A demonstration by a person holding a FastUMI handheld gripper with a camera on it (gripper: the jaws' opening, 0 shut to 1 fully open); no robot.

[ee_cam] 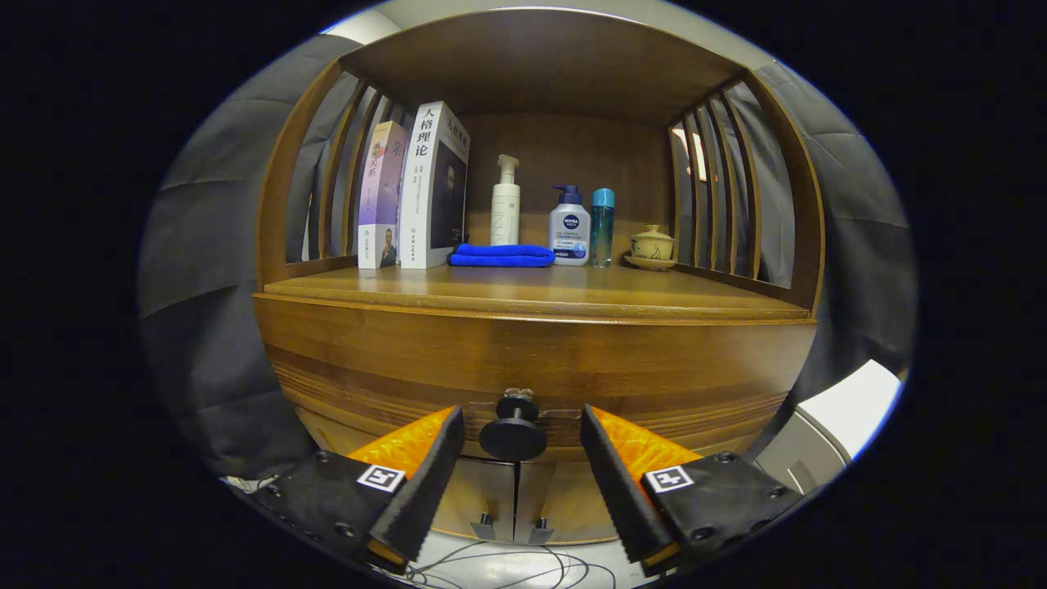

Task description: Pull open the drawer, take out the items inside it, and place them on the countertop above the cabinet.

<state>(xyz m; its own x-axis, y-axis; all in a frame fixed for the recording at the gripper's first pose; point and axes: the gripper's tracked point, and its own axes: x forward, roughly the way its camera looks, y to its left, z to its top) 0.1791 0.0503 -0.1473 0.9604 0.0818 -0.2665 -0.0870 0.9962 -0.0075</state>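
Jaws of the gripper [522,458] are held wide astride the knob [513,438]; the drawer [532,360] is not yet pulled, nothing taken out.

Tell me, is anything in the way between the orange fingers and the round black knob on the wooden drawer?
No. The round black knob sits right in the open gap of the orange-and-black gripper, touching neither finger. Nothing lies between them; the brown wooden drawer front is shut.

The gripper [521,446] is wide open, and the black knob [513,433] of the shut drawer [532,364] sits between its fingers [429,470], touching neither. Up on the countertop [540,288] stand two books [417,188], a blue cloth [501,255], three bottles [569,225] and a small pot [652,244].
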